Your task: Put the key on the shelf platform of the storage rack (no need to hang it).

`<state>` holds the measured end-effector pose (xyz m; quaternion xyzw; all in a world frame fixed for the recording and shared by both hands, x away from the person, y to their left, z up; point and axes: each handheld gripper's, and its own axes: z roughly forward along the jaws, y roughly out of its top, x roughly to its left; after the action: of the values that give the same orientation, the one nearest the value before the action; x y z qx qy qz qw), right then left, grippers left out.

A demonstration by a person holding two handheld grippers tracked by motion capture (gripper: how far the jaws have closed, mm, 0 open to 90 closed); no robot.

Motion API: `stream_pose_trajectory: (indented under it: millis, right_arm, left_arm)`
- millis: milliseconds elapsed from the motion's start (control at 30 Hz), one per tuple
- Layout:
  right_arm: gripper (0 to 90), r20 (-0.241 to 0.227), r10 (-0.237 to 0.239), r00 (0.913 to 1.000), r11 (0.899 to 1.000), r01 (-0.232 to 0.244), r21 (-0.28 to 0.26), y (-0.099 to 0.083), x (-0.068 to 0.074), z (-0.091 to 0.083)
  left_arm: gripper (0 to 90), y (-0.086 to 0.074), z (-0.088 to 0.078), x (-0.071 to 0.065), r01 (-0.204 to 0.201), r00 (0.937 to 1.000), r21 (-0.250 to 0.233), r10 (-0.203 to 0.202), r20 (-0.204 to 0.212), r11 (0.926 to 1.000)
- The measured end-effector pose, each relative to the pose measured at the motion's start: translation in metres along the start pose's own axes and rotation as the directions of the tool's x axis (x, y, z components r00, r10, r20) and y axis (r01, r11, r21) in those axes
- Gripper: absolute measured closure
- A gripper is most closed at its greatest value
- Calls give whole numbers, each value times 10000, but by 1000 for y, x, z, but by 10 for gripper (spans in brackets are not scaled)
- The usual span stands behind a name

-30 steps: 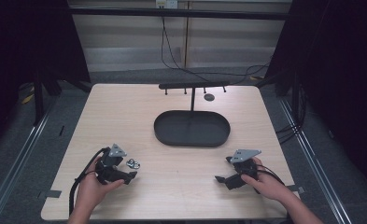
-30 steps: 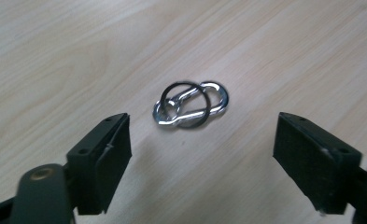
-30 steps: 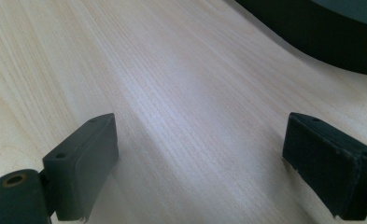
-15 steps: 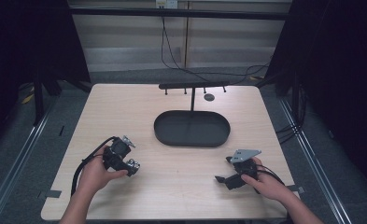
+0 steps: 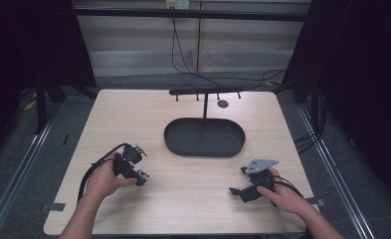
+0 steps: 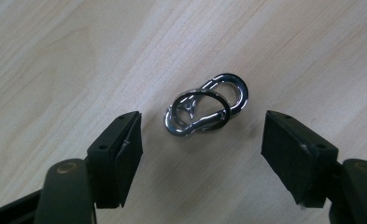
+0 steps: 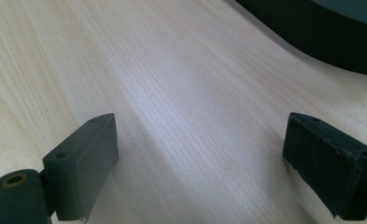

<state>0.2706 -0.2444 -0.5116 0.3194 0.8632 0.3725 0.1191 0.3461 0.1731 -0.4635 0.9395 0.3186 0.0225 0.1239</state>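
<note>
High view: my left gripper (image 5: 142, 175) sits low on the wooden table (image 5: 183, 209), at about 8 o'clock from the black oval tray (image 5: 204, 137). Its jaws point toward 4 o'clock. The thing under them is too small to make out here. My right gripper (image 5: 235, 191) rests at 5 o'clock from the tray, grey plate on top, jaws aimed toward 8 o'clock. A thin post rises from the tray's far edge to a black hook rail (image 5: 206, 91) at 12 o'clock. A small dark disc (image 5: 223, 103) lies just right of the post.

Left gripper view: a shiny metal carabiner (image 6: 207, 110) with a ring looped through it lies flat on the wood, between my 2 jaws and a little ahead of them, toward 12 o'clock. Jaws have just been closing but stand well apart. Neither pad touches the metal, so nothing is gripped.

Right gripper view: jaws spread wide with bare wood between them, nothing held. The tray's dark rim (image 7: 312, 37) crosses the corner at 1 o'clock, well ahead of the pads.
</note>
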Motion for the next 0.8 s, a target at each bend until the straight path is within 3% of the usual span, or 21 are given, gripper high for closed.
stream_pose_trajectory:
  millis: [333, 500, 567, 800]
  right_arm:
    - [100, -1, 1, 10000, 10000, -1, 0, 0, 0, 0]
    - [100, -2, -1, 10000, 10000, 1, -1, 0, 0, 0]
    - [100, -2, -1, 10000, 10000, 1, -2, 0, 0, 0]
    - [100, -3, -3, 10000, 10000, 3, -1, 0, 0, 0]
  left_arm:
    - [312, 11, 10, 0, -310, 9994, 425, 303, 159, 9986]
    - [334, 12, 11, -1, -181, 9998, 358, 177, 97, 9992]
    - [346, 13, 10, 0, -307, 9995, 472, 302, 100, 9984]
    - [417, 15, 9, -2, -128, 9999, 725, 123, 81, 9973]
